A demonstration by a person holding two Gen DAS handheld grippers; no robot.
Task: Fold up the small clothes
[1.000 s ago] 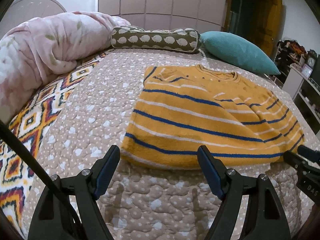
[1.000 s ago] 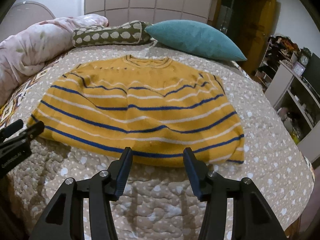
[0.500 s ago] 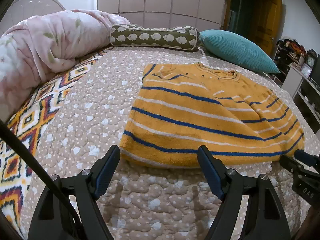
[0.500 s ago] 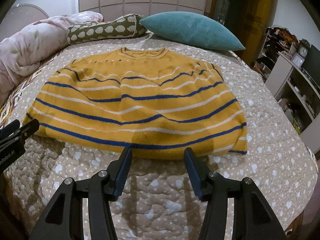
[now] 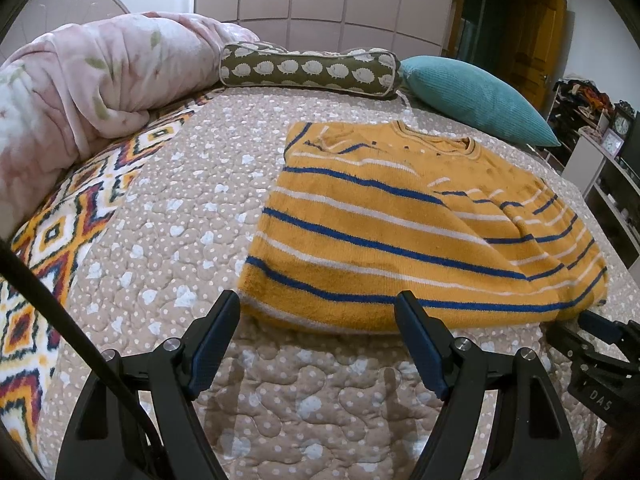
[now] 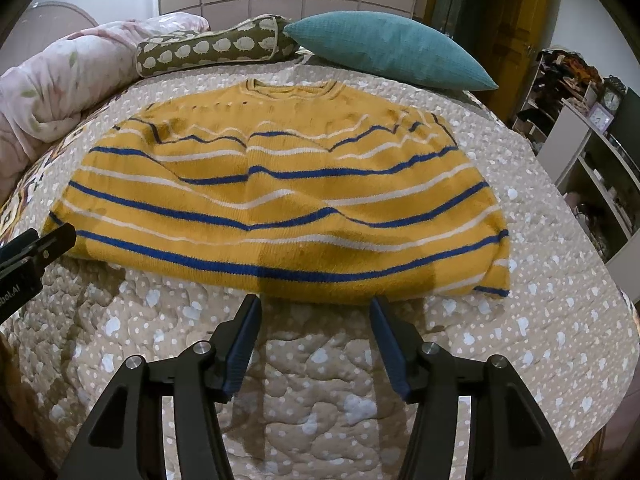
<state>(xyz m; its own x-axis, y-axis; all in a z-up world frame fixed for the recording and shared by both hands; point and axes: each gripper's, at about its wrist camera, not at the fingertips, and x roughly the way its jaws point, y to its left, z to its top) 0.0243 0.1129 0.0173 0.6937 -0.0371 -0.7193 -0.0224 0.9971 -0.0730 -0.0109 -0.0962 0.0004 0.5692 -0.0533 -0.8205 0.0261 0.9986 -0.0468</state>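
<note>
Sweater [image 6: 280, 196] lies flat on my bed's quilt [image 6: 320, 360], neck by the pillows. My left gripper [image 5: 318, 340] and right gripper [image 6: 314, 338] gape wide, empty, just before its hem.

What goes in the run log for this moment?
sweater: flat on bed, sleeves tucked in | left claw: open, at hem | right claw: open, widening, at hem

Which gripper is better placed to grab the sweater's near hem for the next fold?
Both, one per corner: the left gripper faces the hem's left end and the right gripper the right part of the yellow striped sweater. Both stand open just short of the hem.
</note>
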